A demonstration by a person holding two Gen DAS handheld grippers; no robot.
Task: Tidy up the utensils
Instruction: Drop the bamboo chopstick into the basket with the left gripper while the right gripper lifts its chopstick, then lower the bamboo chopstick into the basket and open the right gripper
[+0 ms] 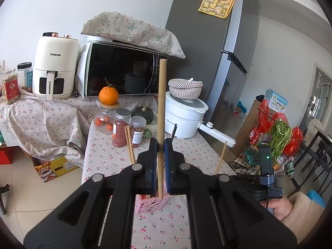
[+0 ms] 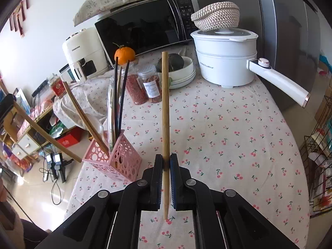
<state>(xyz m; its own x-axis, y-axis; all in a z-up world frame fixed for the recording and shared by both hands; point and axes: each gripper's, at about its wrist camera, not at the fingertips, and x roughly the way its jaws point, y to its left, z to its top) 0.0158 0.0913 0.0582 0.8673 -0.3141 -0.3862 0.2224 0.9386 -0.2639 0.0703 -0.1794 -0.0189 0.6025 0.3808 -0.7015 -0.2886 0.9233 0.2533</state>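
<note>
The left claw [image 1: 160, 147] is clenched on an upright wooden chopstick [image 1: 161, 103] above the pink holder [image 1: 149, 204]. The right claw [image 2: 166, 161], tilted down toward the worktop [image 2: 228, 134], grasps another chopstick [image 2: 165, 124] pointing to 12 o'clock.

We see bright, even daylight – glare whitens the floor [image 2: 41, 203] left of the table [image 2: 228, 134], the microwave door [image 1: 122, 70] mirrors the room – edges bow and darken, focus stays sharp.

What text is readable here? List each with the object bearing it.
"CHANGHONG": air fryer, on its body and again down its handle.
Microwave logo, jar labels, yellow flyer on the fridge, blue box, white pot lettering: too small or blurred.
</note>
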